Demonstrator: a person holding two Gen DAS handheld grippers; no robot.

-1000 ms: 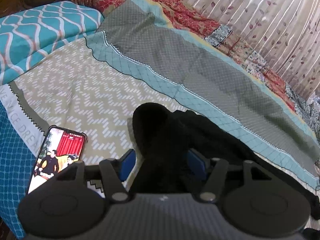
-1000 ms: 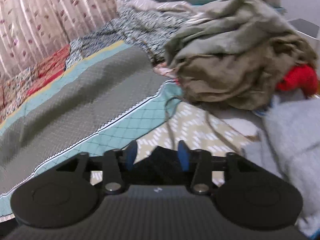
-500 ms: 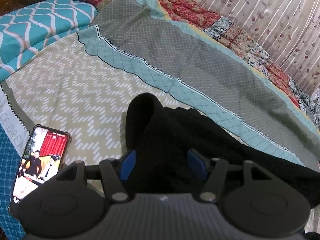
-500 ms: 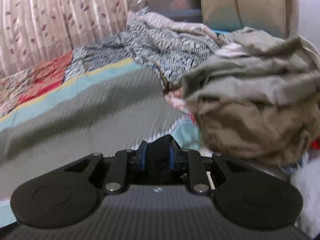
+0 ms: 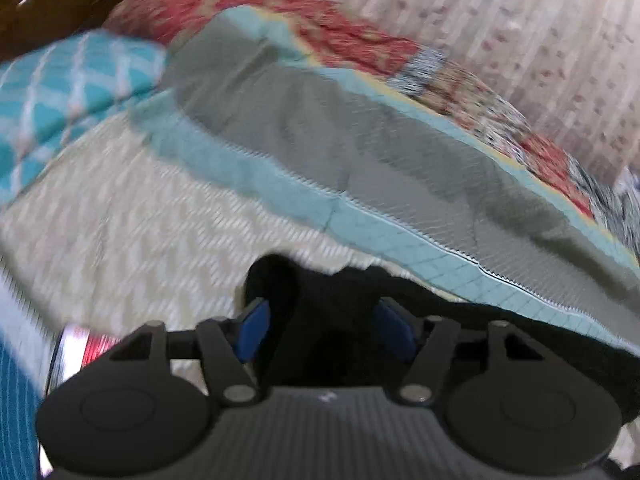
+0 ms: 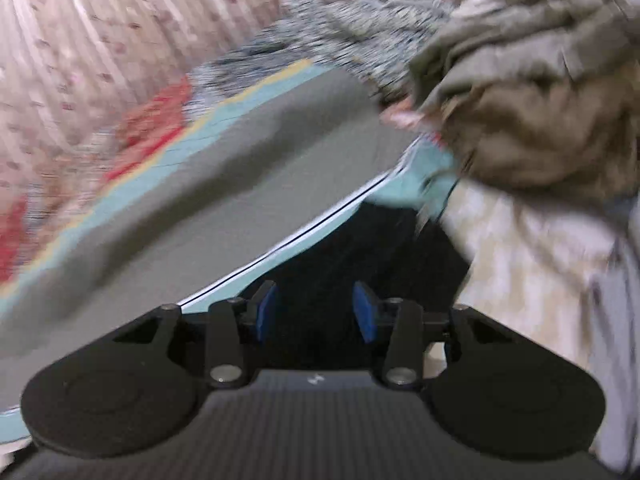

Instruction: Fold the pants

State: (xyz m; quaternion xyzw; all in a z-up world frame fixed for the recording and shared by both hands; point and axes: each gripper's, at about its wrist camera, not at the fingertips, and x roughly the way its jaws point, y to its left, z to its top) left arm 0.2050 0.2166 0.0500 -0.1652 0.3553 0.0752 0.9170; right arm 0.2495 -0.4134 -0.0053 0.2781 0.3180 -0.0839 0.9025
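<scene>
Black pants, left view: pants (image 5: 320, 320) bunched on the bed (image 5: 160, 216), lying between the left gripper (image 5: 326, 330) fingers, trailing off right; jaws opening, pads look clear of the cloth.
Right view: right gripper (image 6: 316, 312) fingers straddle the pants (image 6: 360, 248), cloth running straight ahead; jaws opening, not pinching.

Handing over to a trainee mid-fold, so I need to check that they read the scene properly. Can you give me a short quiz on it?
1. True or false: the pants are light blue.
2. What lies inside both the left hand-held gripper and the right hand-held gripper? A the pants, B a pillow, C nothing.
3. What fills the upper right of the right wrist view?

Key:
1. False; they are black.
2. A; both sets of jaws are opening with the black cloth between them.
3. A heap of olive-brown clothes.
</scene>
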